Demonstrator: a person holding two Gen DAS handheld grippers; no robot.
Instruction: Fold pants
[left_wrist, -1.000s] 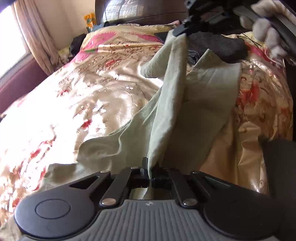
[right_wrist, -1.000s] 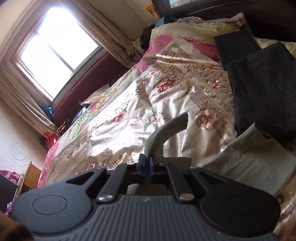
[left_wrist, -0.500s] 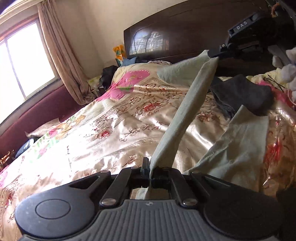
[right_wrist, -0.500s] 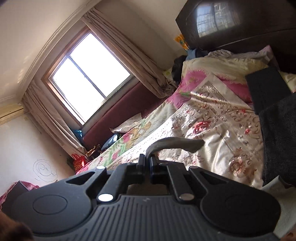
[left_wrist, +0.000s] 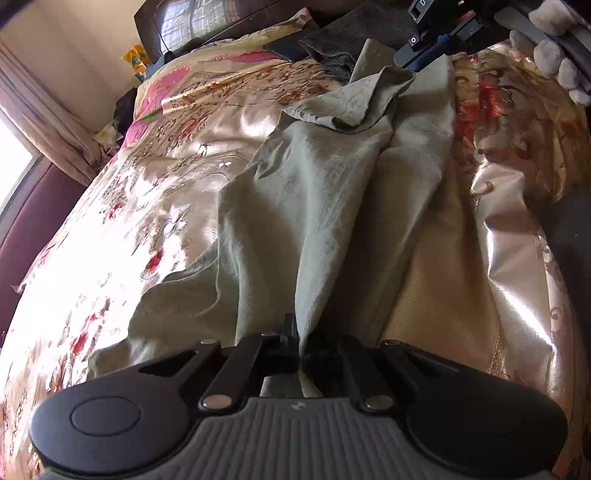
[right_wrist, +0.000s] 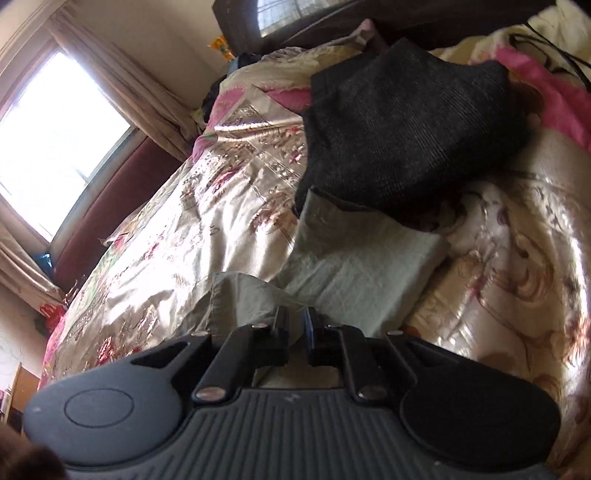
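Pale green pants (left_wrist: 317, 192) lie lengthwise on a shiny floral bedspread (left_wrist: 155, 177), one leg laid over the other. My left gripper (left_wrist: 297, 332) is shut on the near end of the pants, low over the bed. My right gripper (right_wrist: 295, 325) sits at the far end of the pants (right_wrist: 332, 266); its jaws stand a little apart with the cloth edge just in front of them. It also shows in the left wrist view (left_wrist: 417, 51), above the crumpled far end.
A folded dark grey garment (right_wrist: 399, 125) lies at the head of the bed, touching the pants' far end. A dark headboard (left_wrist: 207, 18) stands behind it. A window (right_wrist: 44, 129) with curtains and a maroon bench are on the left.
Both grippers came down from a raised position, laying the lifted pant leg over the other. The right gripper's jaws have parted and the cloth has slipped out of them.
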